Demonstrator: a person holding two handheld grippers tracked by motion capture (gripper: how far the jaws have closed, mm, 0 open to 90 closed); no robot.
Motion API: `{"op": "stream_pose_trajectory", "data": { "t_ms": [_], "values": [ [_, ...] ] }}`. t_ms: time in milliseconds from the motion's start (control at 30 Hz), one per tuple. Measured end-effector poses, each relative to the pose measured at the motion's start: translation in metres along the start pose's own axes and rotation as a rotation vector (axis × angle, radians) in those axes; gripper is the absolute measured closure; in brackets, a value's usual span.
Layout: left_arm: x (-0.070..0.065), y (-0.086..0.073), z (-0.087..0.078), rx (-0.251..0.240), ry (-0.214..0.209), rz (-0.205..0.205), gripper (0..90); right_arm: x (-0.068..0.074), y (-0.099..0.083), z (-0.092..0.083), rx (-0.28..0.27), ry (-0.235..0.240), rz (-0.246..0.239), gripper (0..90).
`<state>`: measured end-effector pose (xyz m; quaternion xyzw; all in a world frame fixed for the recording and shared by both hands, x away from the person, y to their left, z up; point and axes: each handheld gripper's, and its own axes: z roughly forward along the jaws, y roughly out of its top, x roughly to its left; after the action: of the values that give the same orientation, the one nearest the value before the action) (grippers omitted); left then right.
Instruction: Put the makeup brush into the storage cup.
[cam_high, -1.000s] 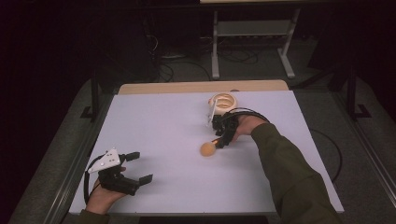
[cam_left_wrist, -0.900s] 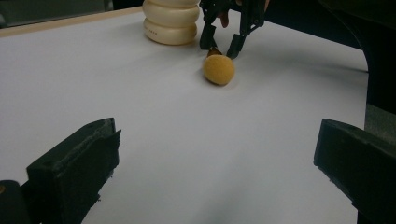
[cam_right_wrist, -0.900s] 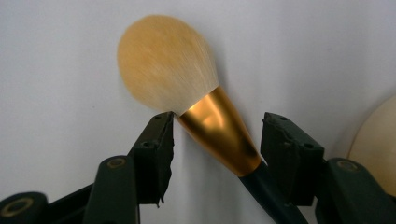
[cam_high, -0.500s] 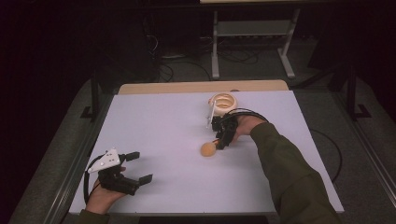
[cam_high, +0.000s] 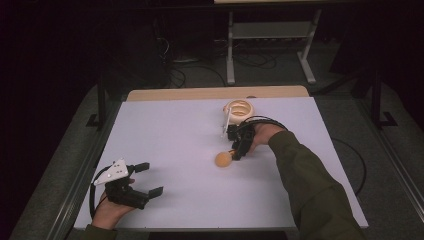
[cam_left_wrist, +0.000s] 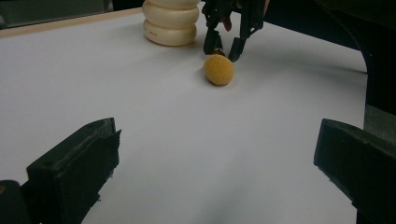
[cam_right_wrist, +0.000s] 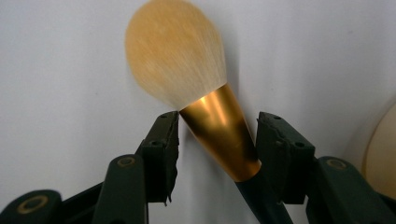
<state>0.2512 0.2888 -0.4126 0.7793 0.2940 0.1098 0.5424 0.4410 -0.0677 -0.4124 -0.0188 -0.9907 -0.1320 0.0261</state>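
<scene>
A makeup brush (cam_high: 223, 159) with a fluffy orange head, gold ferrule (cam_right_wrist: 219, 130) and dark handle lies on the white table (cam_high: 170, 135) right of centre. My right gripper (cam_high: 237, 152) points down at it from behind. Its jaws straddle the ferrule and have just been closing. In the right gripper view, thin gaps still show between the pads and the ferrule. From the left gripper view I see the brush (cam_left_wrist: 218, 70) under the right gripper (cam_left_wrist: 225, 46). My left gripper (cam_high: 150, 178) rests at the front left, open, with nothing between its jaws.
A cream ridged round holder (cam_high: 239, 109) stands just behind the right gripper near the table's far edge, also seen as the holder (cam_left_wrist: 170, 23) in the left gripper view. A wide stretch of white table lies between the two grippers.
The right gripper's jaws have drawn a little closer around the brush's ferrule. Both hands and the brush stay where they were.
</scene>
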Motion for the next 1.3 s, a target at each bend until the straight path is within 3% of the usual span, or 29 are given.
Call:
{"op": "stream_pose_trajectory", "data": {
  "t_ms": [200,467,900,1167,1300],
  "values": [
    [0.0,0.0,0.0,0.001,-0.002,0.005,0.0,0.0,-0.003,-0.004,-0.008,-0.003,0.003,46.4],
    [0.0,0.0,0.0,-0.001,-0.001,0.002,0.0,0.0,-0.001,0.004,0.014,0.004,-0.008,45.5],
    [0.0,0.0,0.0,-0.003,0.0,-0.003,0.0,0.001,0.002,0.007,0.034,-0.007,-0.008,53.5],
    [0.0,0.0,0.0,-0.002,-0.002,-0.005,0.0,0.002,0.005,0.007,0.023,0.001,-0.002,52.9],
    [0.0,0.0,0.0,-0.002,-0.001,-0.002,0.0,0.002,0.006,0.008,0.036,-0.006,-0.003,57.6]
  ]
}}
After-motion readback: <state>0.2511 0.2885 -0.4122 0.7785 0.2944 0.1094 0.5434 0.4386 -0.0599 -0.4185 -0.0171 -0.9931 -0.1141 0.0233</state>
